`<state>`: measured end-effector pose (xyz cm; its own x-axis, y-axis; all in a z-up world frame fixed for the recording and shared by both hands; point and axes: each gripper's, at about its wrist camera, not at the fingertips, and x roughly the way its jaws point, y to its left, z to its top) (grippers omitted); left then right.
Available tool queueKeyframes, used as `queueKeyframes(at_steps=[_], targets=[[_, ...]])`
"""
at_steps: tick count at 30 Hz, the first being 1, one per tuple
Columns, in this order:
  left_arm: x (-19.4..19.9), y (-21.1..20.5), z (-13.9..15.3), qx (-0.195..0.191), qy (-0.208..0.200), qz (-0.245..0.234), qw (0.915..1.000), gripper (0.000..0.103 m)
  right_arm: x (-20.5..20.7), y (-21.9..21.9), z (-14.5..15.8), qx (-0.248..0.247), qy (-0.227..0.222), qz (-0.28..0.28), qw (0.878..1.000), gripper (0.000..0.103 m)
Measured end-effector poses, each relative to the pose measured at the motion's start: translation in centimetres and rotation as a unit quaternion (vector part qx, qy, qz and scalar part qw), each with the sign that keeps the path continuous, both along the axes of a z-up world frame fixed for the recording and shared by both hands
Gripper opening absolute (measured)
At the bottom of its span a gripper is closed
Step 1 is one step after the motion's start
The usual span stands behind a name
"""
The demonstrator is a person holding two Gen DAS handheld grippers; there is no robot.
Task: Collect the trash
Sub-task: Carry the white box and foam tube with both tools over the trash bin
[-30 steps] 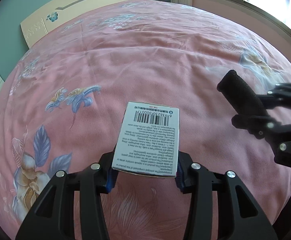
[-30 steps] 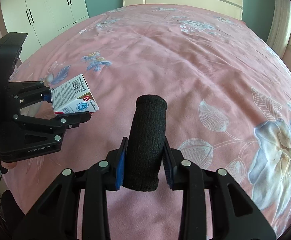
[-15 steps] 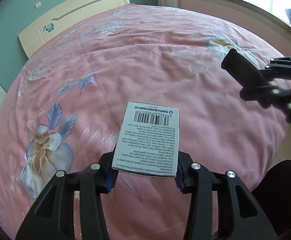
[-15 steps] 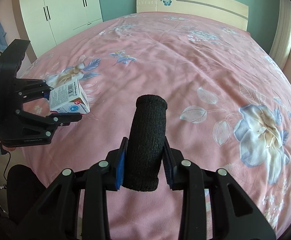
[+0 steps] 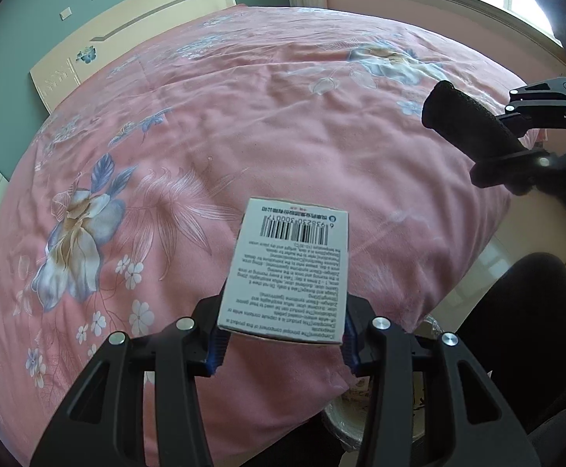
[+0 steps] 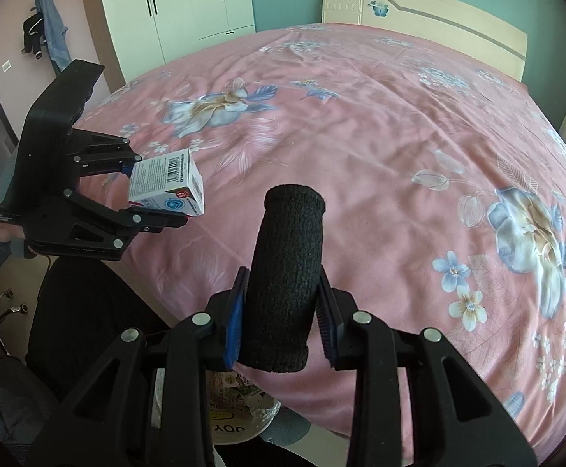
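Right wrist view settles the question of where things must go: a bin (image 6: 240, 420) with crumpled wrappers inside peeks out at the bottom of the frame, on the floor just off the foot edge of the bed (image 6: 361, 124), directly beneath the right gripper (image 6: 279, 323). Its jaws are closed as far as they go on a black foam tube (image 6: 287, 272), which stands upright between the pads with its long axis running forward along the fingers and most of its length sticking out past them.

Off to the left in the same view, the left gripper (image 6: 154, 190) has its jaws partly closed on a small white carton (image 6: 166, 183), pinched by its two side faces, barcode face up, hanging over the near corner of the bed and clear of the cover. In the left wrist view the carton (image 5: 290, 272) likewise reaches forward from the left gripper (image 5: 283, 334), and the bin's rim (image 5: 345, 424) shows below and a little to the right of those jaws.

By my reading, both pieces of trash are in the air near the foot edge, and the bin lies below and slightly behind each tip. The right hand looks the nearer, almost over the opening; the left would need to come across towards it before letting go.
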<state>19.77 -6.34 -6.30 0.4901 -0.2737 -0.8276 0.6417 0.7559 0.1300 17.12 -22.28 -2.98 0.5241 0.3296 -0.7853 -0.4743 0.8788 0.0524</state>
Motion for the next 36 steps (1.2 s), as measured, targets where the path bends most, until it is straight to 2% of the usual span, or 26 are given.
queueKeyframes(at_steps=[2,5,13,21,29,36], targets=[[-1.4,0.3,-0.3,-0.002,0.003,-0.004,1.0,0.048,-1.4,0.5,-0.2,0.009,0.013,0.025,1.0,0.034],[-3.5,0.7,-1.2,-0.002,0.012,-0.011,0.9999,0.048,-3.5,1.4,-0.6,-0.011,0.021,0.044,0.999,0.034],[-8.5,1.4,-4.8,0.014,0.041,-0.037,0.9984,0.048,-8.4,3.3,-2.4,-0.032,0.046,0.067,0.996,0.034],[-11.9,1.8,-10.0,0.03,0.073,-0.039,0.9961,0.048,-12.4,5.7,-6.5,-0.032,0.087,0.093,0.991,0.034],[-13.1,2.4,-15.7,0.044,0.127,-0.025,0.9906,0.048,-13.2,7.0,-11.6,-0.028,0.125,0.102,0.987,0.034],[-12.5,2.5,-17.7,0.048,0.153,-0.003,0.9871,0.048,-12.2,7.5,-15.5,-0.034,0.161,0.103,0.981,0.034]])
